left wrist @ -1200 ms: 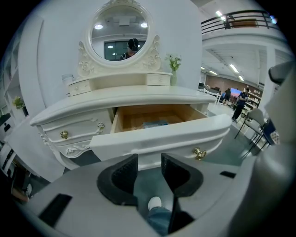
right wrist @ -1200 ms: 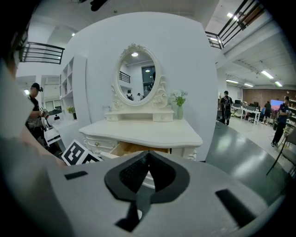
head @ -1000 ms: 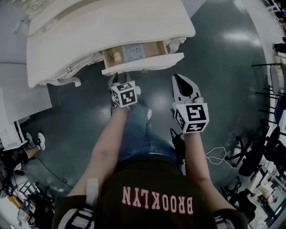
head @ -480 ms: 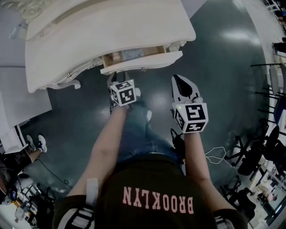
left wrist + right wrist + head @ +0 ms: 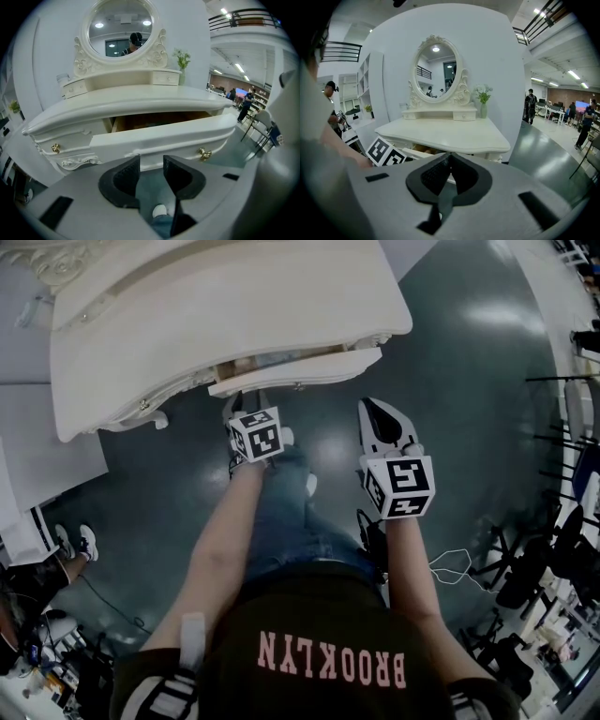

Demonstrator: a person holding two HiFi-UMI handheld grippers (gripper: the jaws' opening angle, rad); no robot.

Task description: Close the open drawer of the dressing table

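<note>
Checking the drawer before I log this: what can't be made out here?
- What lies in the drawer: in the head view the tabletop overhangs it; the left gripper view shows only a narrow gap.
- Whether the left tool touches the drawer front: in the head view its marker cube covers the tips.

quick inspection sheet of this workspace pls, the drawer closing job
surface: cream dressing table top, nothing seen on it
job's things: cream drawer with brass knob, partly open, wooden inside showing
clutter: small vase of green sprigs on the upper shelf
grippers: left gripper jaws apart, empty, at the drawer front; right gripper jaws together, empty, held back
cables: white cable loose on the floor
surroundings: oval mirror, dark glossy floor, black chairs
</note>
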